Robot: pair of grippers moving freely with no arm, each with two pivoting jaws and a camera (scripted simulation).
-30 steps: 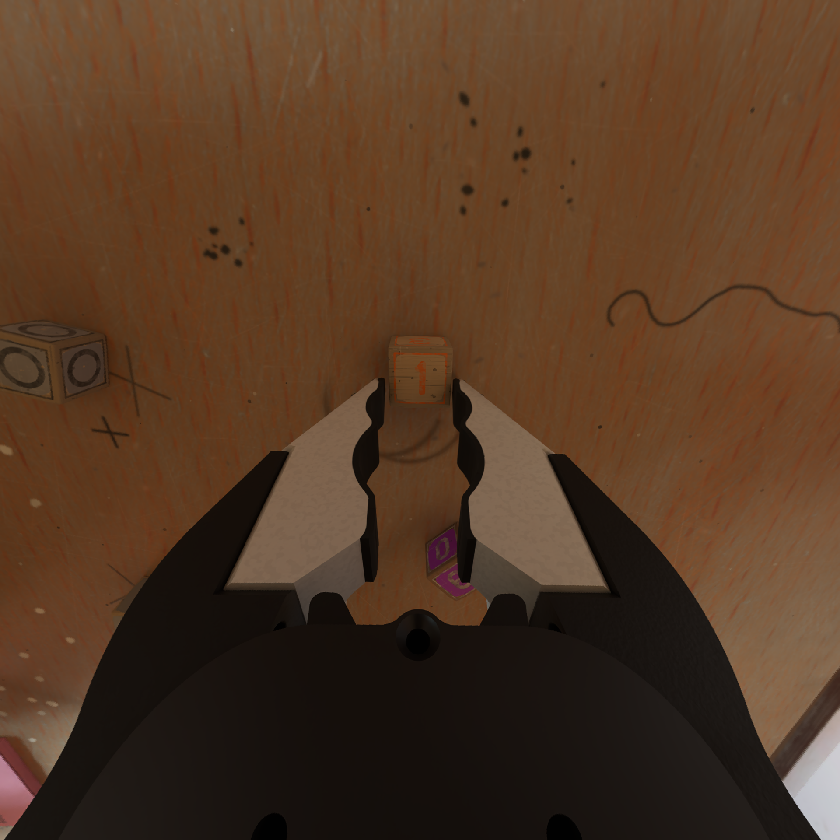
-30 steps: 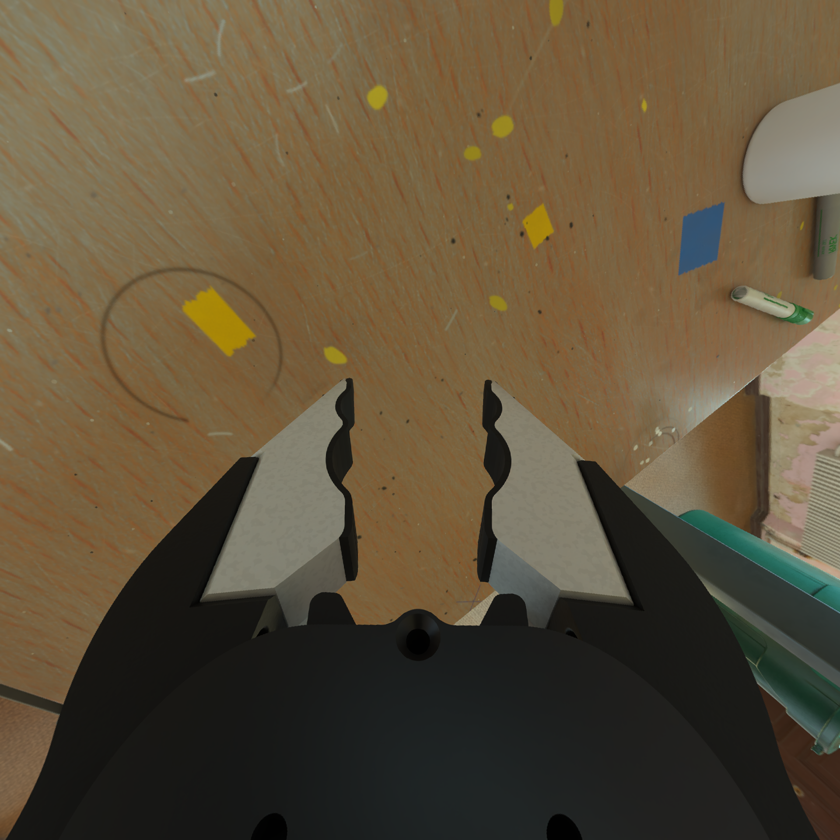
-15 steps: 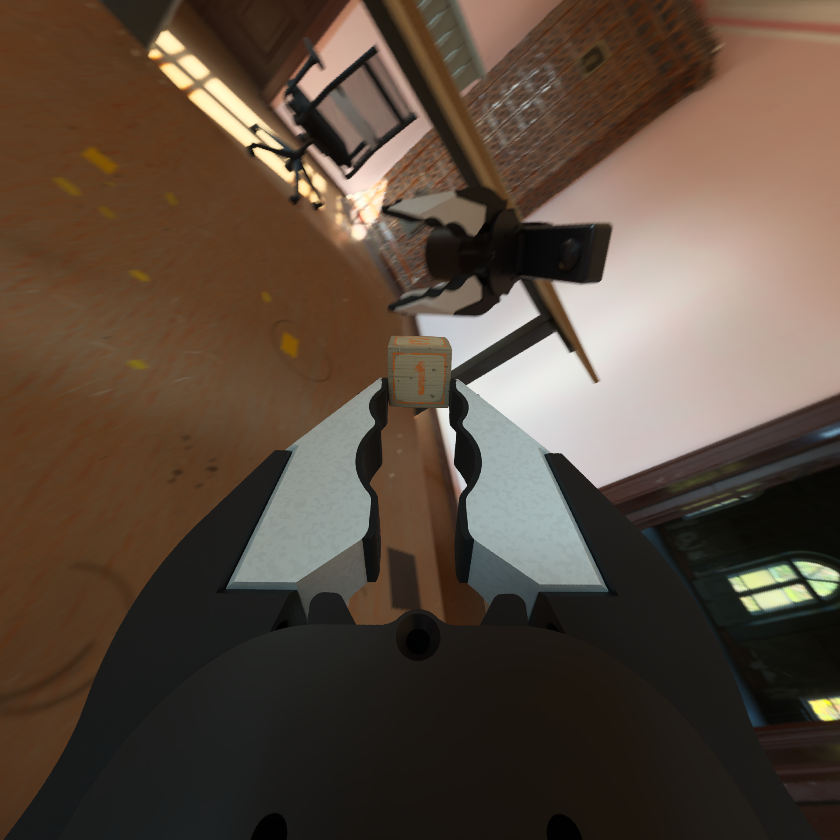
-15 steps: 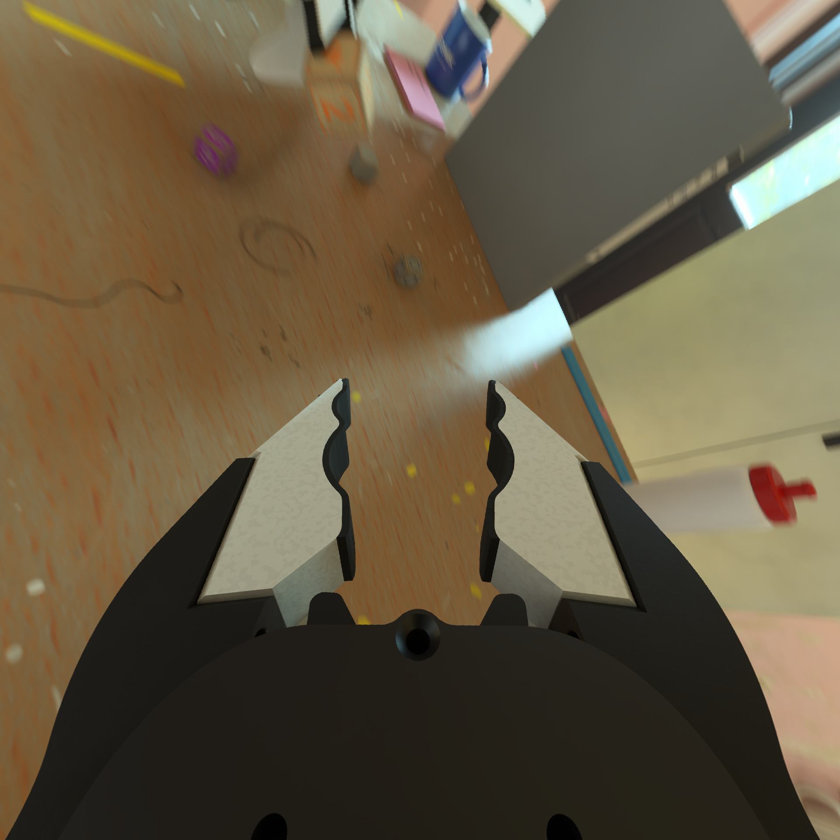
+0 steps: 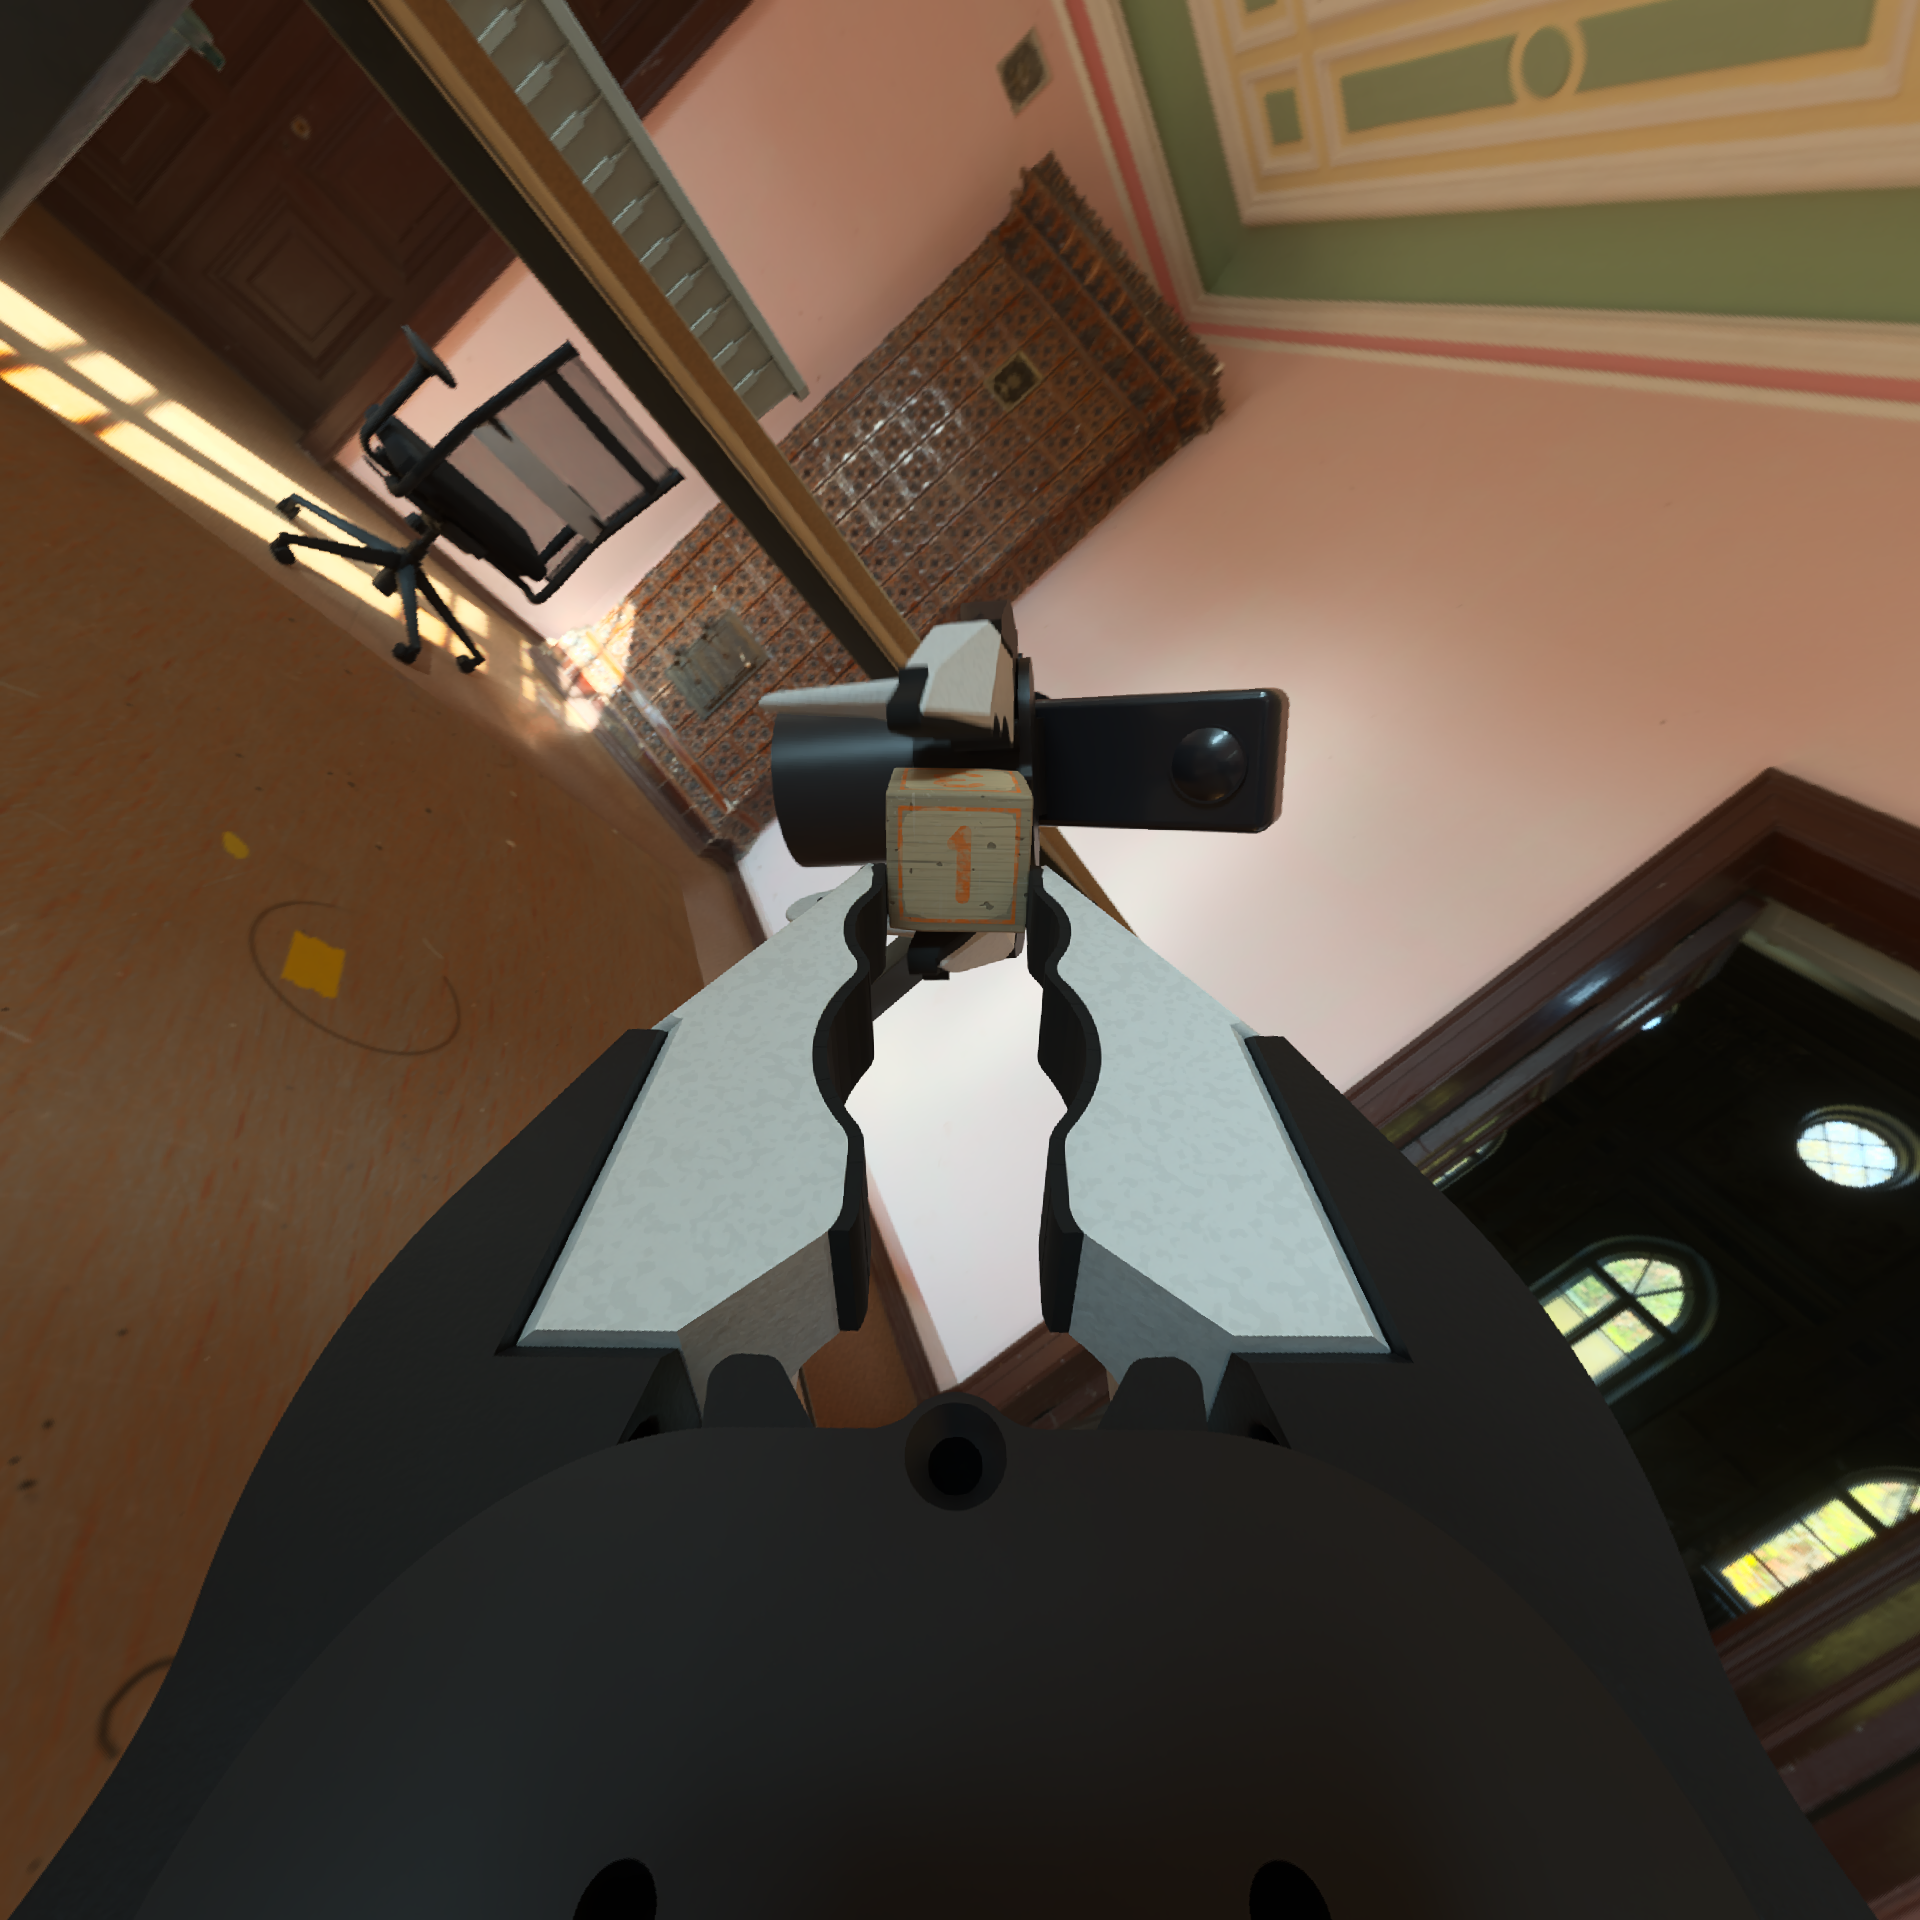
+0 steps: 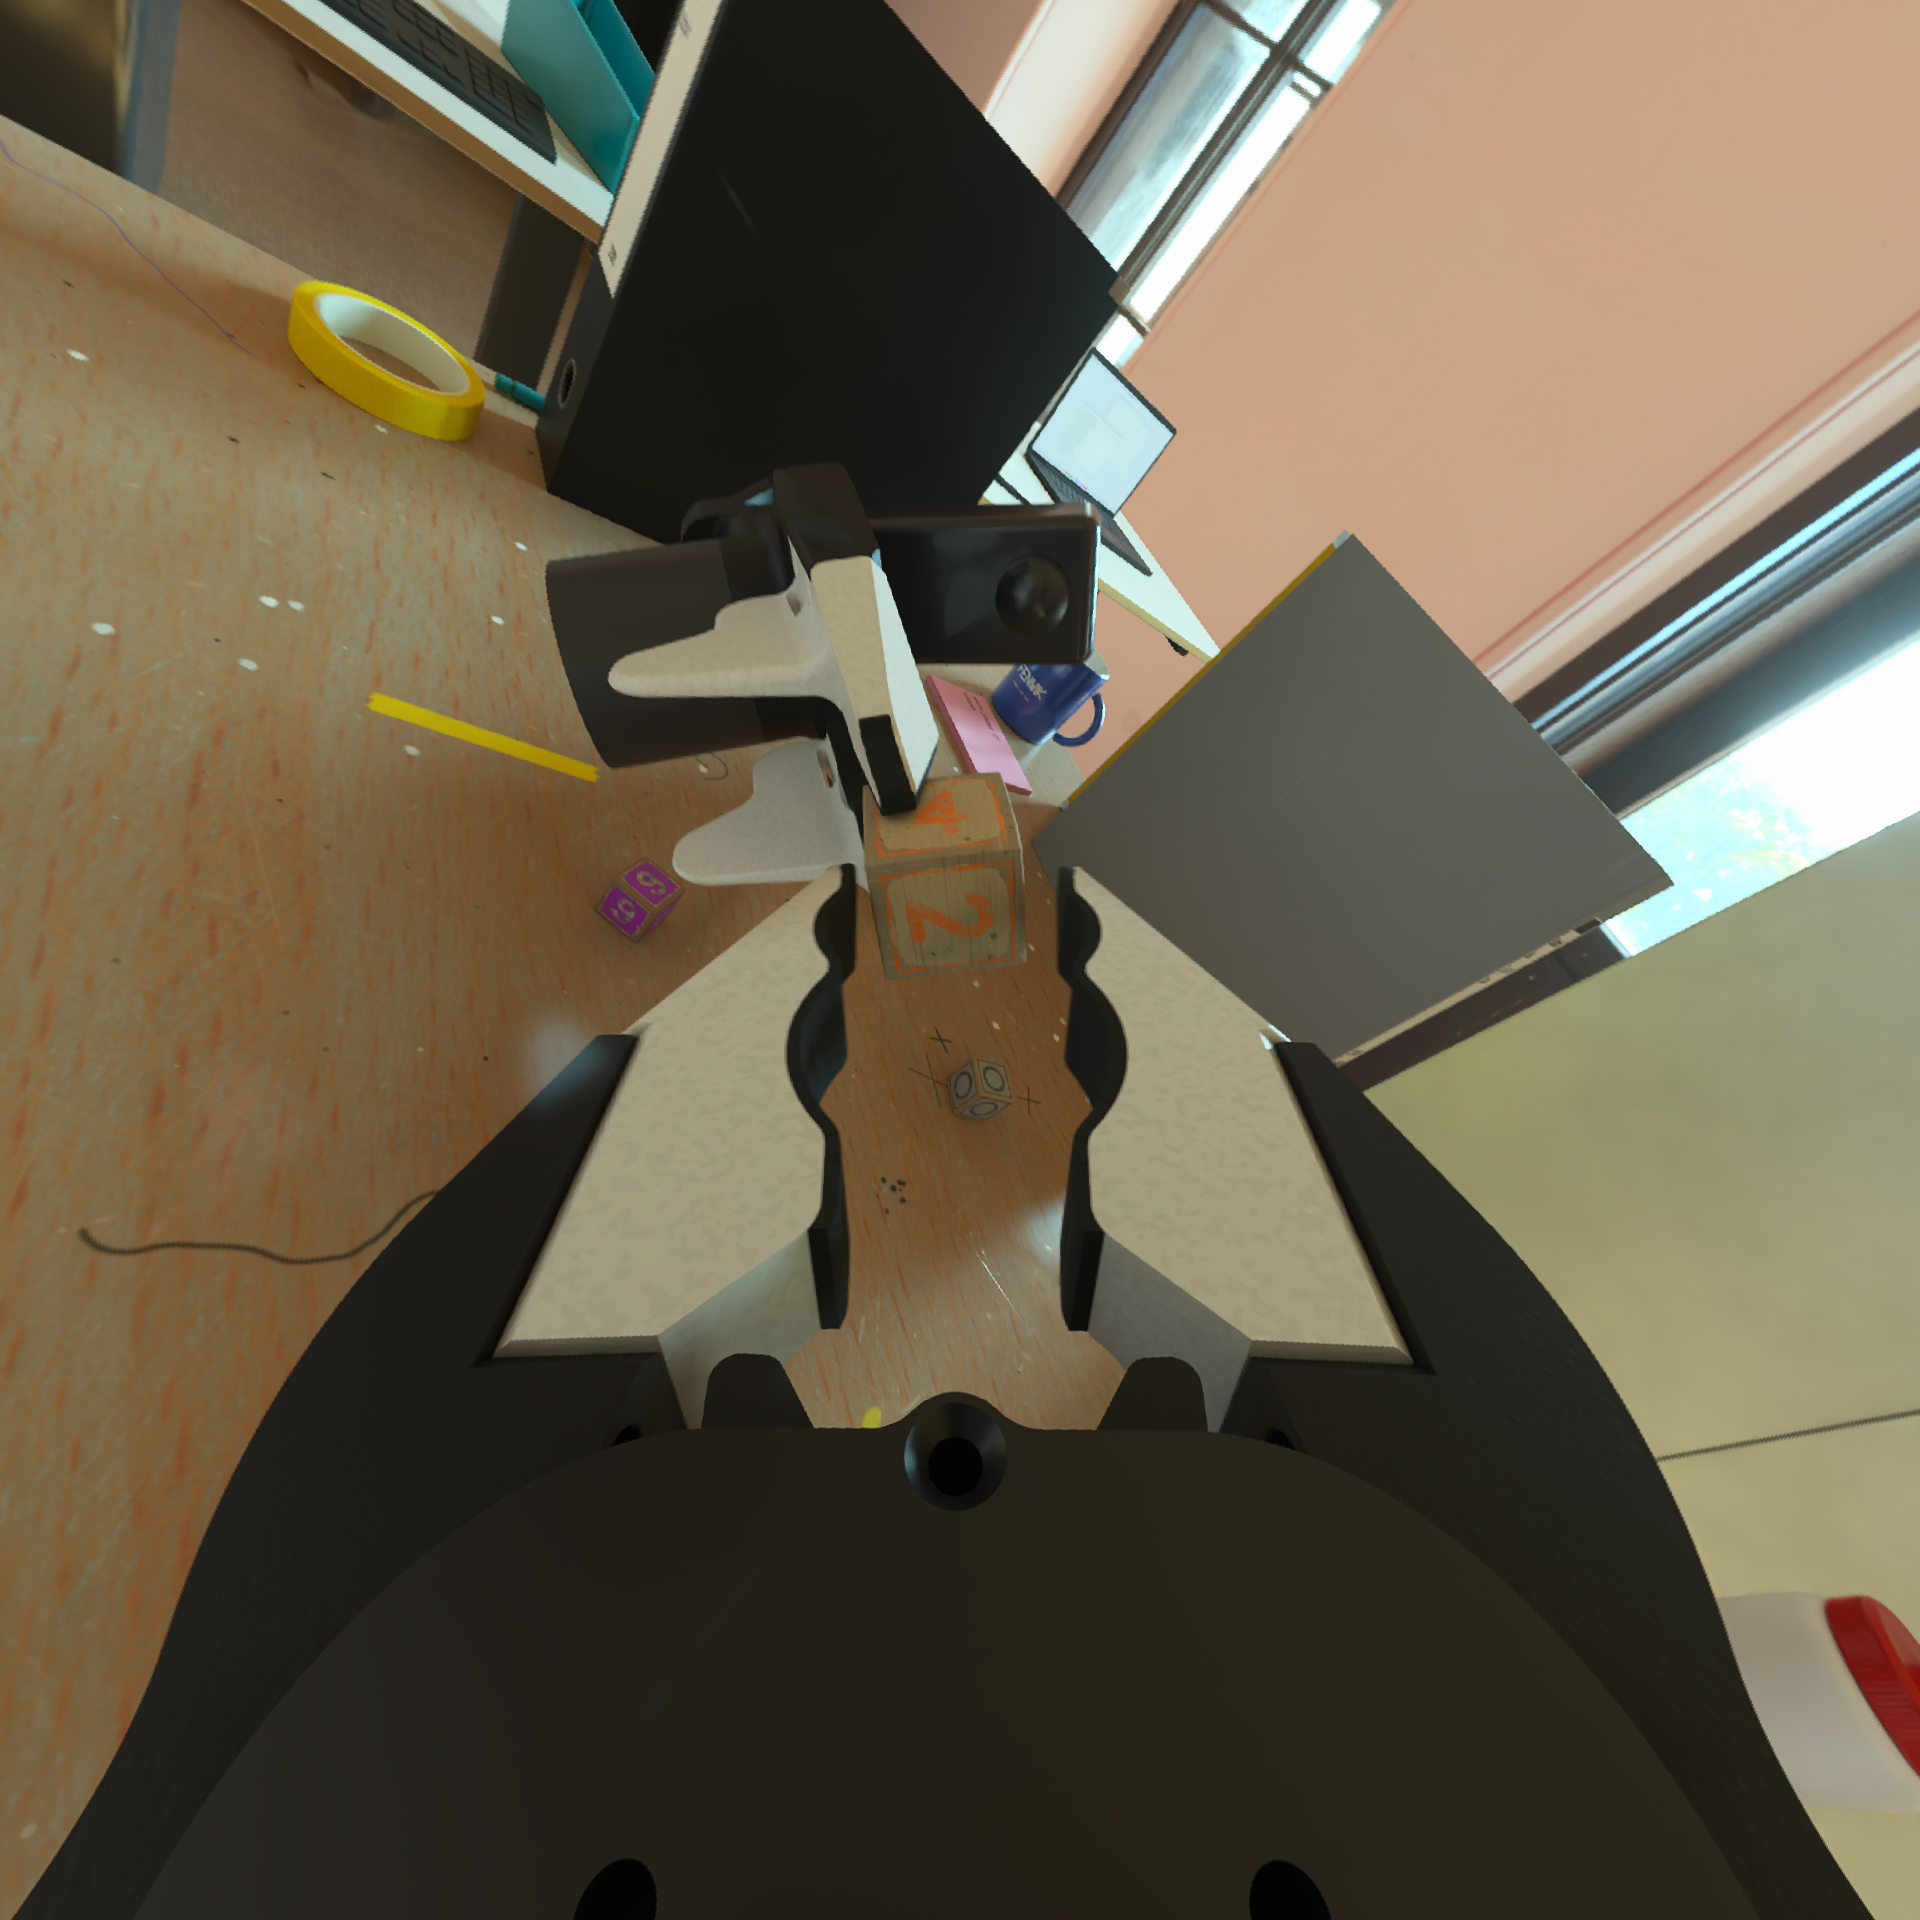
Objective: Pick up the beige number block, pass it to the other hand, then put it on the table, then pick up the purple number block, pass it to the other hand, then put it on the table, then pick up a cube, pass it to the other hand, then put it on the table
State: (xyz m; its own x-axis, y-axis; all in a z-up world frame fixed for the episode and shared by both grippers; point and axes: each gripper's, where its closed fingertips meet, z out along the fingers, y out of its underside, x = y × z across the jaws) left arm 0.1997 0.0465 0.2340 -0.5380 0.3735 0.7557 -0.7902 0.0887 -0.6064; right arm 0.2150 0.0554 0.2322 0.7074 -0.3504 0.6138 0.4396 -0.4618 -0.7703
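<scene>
Two tongs meet in the air above the counter (image 6: 260,935), facing each other tip to tip. The left tongs (image 5: 956,883) are clamped on the beige number block (image 5: 958,862), gripping it at the very tips of their pale, speckled fingers with wavy black inner edges. The right tongs (image 6: 956,883) are spread wide, their fingertips standing on either side of the same block (image 6: 945,883) with a gap on the right side, so they are not gripping it. In the right wrist view the left tongs (image 6: 873,800) come in turned on their side, one finger above the block and one below.

The block is a worn wooden cube with orange-framed faces, held clear of the orange-brown wooden counter. Down on the counter lie the purple number block (image 6: 639,899), nearer the middle, and a small grey cube (image 6: 979,1088) with ring marks, towards the edge by a grey board (image 6: 1351,831). A yellow tape roll (image 6: 384,358) sits near the far edge.
</scene>
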